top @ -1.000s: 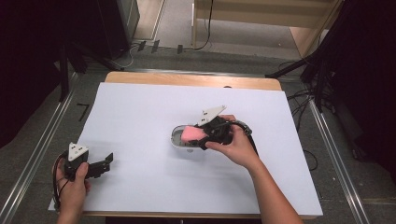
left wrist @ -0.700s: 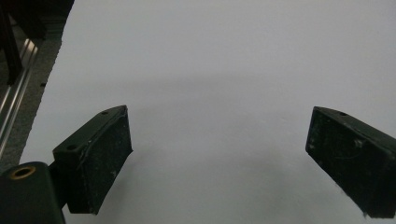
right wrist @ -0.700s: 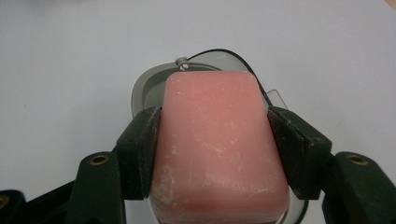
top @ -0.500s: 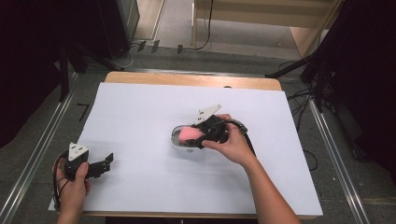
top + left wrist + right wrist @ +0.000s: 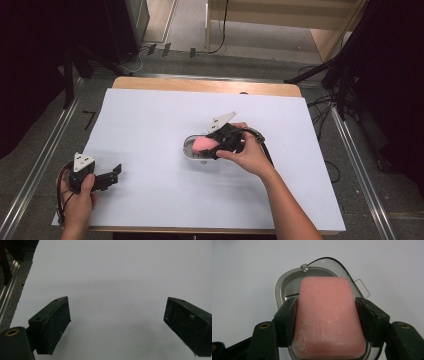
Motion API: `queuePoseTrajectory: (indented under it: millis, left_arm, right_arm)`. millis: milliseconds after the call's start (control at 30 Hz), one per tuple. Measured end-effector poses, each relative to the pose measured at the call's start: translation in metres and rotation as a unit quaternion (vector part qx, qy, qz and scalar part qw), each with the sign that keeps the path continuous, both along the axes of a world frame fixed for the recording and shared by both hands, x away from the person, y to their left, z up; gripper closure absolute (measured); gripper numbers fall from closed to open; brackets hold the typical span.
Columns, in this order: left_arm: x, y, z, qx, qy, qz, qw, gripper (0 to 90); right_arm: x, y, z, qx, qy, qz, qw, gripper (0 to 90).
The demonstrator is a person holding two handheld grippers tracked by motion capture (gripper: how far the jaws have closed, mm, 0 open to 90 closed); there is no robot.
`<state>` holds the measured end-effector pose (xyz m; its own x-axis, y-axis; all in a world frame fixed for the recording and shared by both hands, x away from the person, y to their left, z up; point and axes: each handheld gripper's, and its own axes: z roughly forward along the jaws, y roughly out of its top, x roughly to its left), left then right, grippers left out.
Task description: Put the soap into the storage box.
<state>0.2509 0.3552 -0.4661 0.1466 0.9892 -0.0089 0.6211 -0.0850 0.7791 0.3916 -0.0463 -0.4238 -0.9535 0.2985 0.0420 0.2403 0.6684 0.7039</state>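
Barely anything has shifted: my right gripper (image 5: pixel 326 315) still pinches the pink soap bar (image 5: pixel 327 317) over its grey soap dish (image 5: pixel 279 286). Left gripper (image 5: pixel 117 325) rests spread wide on the white table sheet (image 5: pixel 120 272).

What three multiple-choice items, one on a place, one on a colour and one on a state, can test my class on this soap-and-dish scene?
1. Where is the pink rectangular bar of soap?
A. Over the grey oval soap dish
B. Beside the left gripper
C. Off the white paper-covered table

2. What colour is the soap?
A. Green
B. Pink
C. Blue

3. How do the left gripper's fingers stand?
A. Clamped on the soap
B. Clamped on the dish
C. Apart, with nothing between them

Answers: 1 A, the right gripper holds the bar above the dish; 2 B, it shows pink in both views; 3 C, bare white table lies between them.
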Motion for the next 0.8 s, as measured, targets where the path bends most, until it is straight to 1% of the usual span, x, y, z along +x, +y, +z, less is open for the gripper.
queuePoseTrajectory:
  millis: [100, 200, 300, 367, 400, 533, 567, 600, 667, 733, 800]
  left_arm:
    - [0.0, 0.0, 0.0, 0.0, 0.0, 0.0, 1.0, 7.4]
    - [0.0, 0.0, 0.0, 0.001, 0.001, 0.0, 1.0, 7.4]
    - [0.0, 0.0, 0.0, 0.0, 0.0, 0.001, 1.0, 7.4]
    - [0.0, 0.0, 0.0, 0.001, 0.001, 0.001, 1.0, 7.4]
    - [0.0, 0.0, 0.0, 0.0, 0.0, 0.0, 1.0, 7.4]
    - [0.0, 0.0, 0.0, 0.0, 0.0, 0.0, 1.0, 7.4]
    - [0.0, 0.0, 0.0, 0.0, 0.0, 0.0, 1.0, 7.4]
    - [0.0, 0.0, 0.0, 0.0, 0.0, 0.0, 1.0, 7.4]
    - [0.0, 0.0, 0.0, 0.001, 0.0, 0.0, 1.0, 7.4]
    - [0.0, 0.0, 0.0, 0.001, 0.0, 0.0, 1.0, 7.4]
    - [0.0, 0.0, 0.0, 0.001, 0.0, 0.0, 1.0, 7.4]
  right_arm:
    - [0.0, -0.001, 0.0, 0.003, 0.003, 0.0, 1.0, 37.7]
    - [-0.002, -0.001, 0.001, 0.001, 0.003, 0.0, 1.0, 36.9]
    - [-0.003, -0.002, 0.002, 0.005, 0.003, -0.004, 1.0, 33.3]
    - [-0.003, -0.003, 0.003, 0.009, 0.0, -0.006, 0.9999, 32.4]
    - [-0.004, -0.005, 0.005, 0.015, -0.002, -0.011, 0.9998, 32.6]
    - [-0.005, -0.009, 0.007, 0.014, 0.004, -0.02, 0.9997, 32.1]
    - [-0.006, -0.013, 0.008, 0.028, 0.005, -0.033, 0.9991, 31.4]
    - [-0.006, -0.014, 0.008, 0.029, 0.009, -0.036, 0.9989, 31.1]
    - [-0.007, -0.018, 0.009, 0.031, 0.005, -0.046, 0.9984, 30.7]
    - [-0.008, -0.021, 0.01, 0.034, 0.004, -0.058, 0.9977, 27.8]
    - [-0.01, -0.025, 0.01, 0.037, 0.004, -0.069, 0.9969, 27.5]
